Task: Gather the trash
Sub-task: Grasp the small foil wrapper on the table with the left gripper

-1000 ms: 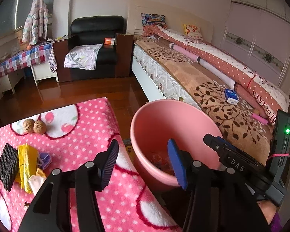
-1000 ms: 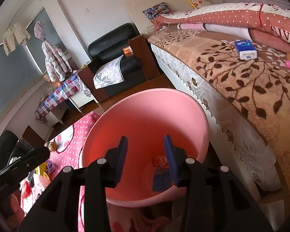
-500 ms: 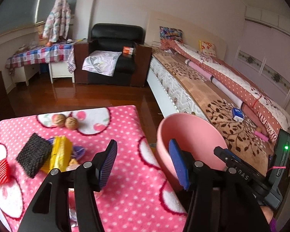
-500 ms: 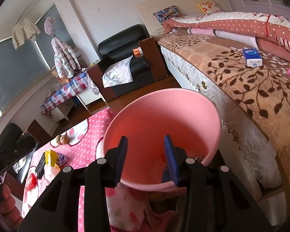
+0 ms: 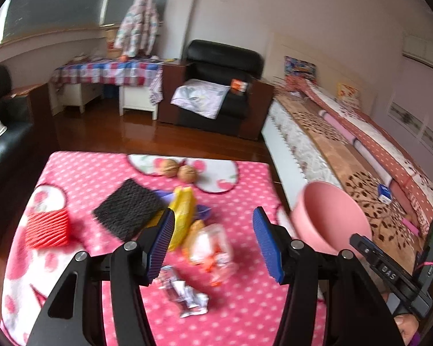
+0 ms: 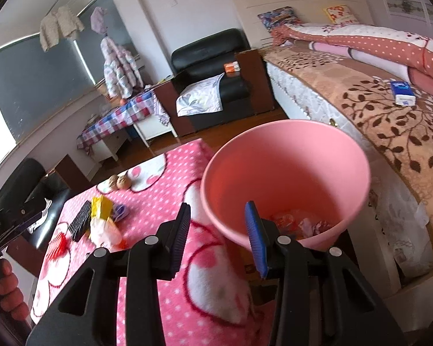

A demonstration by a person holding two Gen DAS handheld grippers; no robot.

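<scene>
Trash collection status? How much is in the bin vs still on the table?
Done: some crumpled wrappers already lie in the round pink plastic bin. In hand: nothing; left gripper and right gripper have empty jaws. Left: silver foil wrapper, clear plastic bag, yellow packet and more on the pink dotted blanket.

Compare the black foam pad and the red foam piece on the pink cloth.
The black pad is dark, wider and lies flat; the red piece is bright, smaller and stands up more thickly. The black pad sits next to the yellow wrapper; the red piece lies apart, nearer the cloth's left side. Both are ribbed and untouched.
</scene>
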